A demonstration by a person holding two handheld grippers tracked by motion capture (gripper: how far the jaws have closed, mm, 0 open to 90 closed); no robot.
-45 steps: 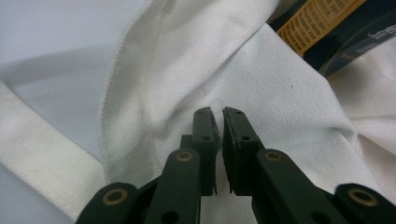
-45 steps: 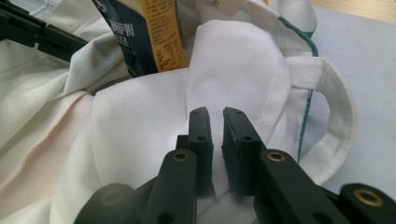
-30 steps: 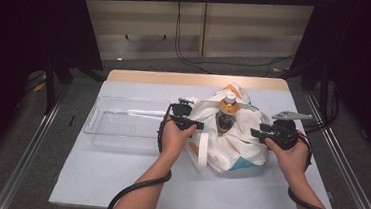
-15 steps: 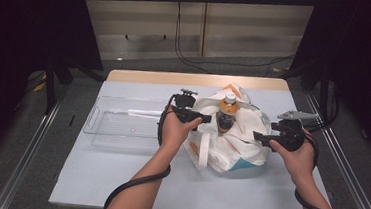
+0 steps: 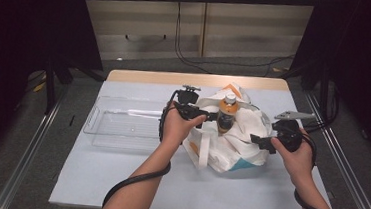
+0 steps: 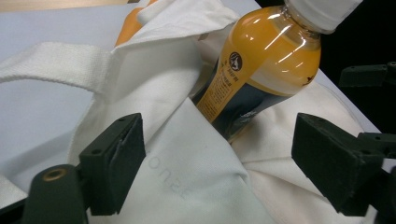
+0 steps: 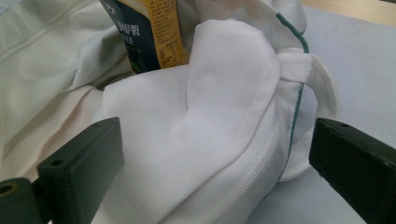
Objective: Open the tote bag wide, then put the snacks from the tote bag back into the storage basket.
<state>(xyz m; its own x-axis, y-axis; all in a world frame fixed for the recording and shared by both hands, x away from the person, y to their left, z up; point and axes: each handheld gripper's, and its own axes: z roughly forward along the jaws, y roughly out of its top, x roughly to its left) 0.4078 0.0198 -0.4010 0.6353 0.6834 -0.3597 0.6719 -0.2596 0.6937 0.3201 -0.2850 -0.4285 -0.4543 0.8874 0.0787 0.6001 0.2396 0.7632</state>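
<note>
A white cloth bag (image 5: 243, 139) lies crumpled on the table with an orange drink bottle (image 5: 227, 114) standing up in it. My left gripper (image 5: 208, 117) hangs just left of the bottle, its jaws just opened wide. In the left gripper view the bag (image 6: 187, 177) and bottle (image 6: 261, 60) lie ahead of my left gripper (image 6: 219, 158), with nothing pressed. My right gripper (image 5: 257, 140) sits at the bag's right side, jaws also just opened. A fold of the bag (image 7: 210, 116) lies loose between the jaws of my right gripper (image 7: 215, 163), below the bottle (image 7: 149, 32).
A clear plastic tray (image 5: 94, 122) stands on the pale table cover (image 5: 132, 180) left of the bag. Metal rails run along both table sides. Bare wood shows at the table's far edge (image 5: 175, 77).
Both grippers' jaws have spread apart and let the bag cloth go. My left hand has lifted a little beside the bottle. The right hand has stayed put.
</note>
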